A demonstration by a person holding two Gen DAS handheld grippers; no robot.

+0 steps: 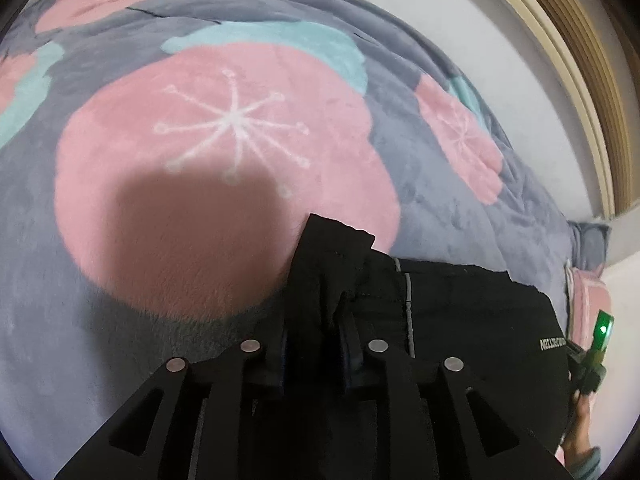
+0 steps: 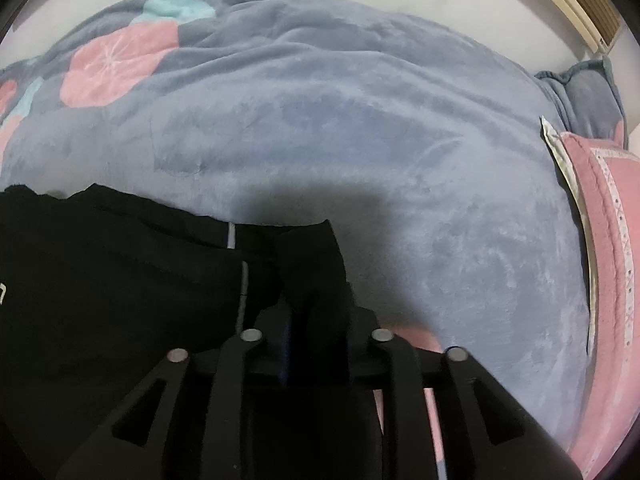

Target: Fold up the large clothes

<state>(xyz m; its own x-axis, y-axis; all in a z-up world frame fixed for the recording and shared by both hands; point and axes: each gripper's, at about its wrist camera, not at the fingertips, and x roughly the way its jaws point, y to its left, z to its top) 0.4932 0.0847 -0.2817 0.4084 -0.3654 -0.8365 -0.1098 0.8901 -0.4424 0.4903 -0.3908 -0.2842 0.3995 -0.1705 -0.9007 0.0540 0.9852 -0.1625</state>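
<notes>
Currently I hold the black garment (image 1: 460, 320) pinched in both my left gripper (image 1: 312, 344) and right gripper (image 2: 316, 320), lower frame; keep corners level, lay flat on the blanket (image 2: 360, 128).

The garment (image 1: 460, 320) is black, with a thin grey stripe and small white lettering at its 3 o'clock edge. Under it the blanket (image 1: 440, 208) is grey-blue plush, patterned with big pink blossoms bearing white starburst lines, plus teal patches. At 3 o'clock, the pillow (image 2: 604, 216) is pink with white trim.
</notes>
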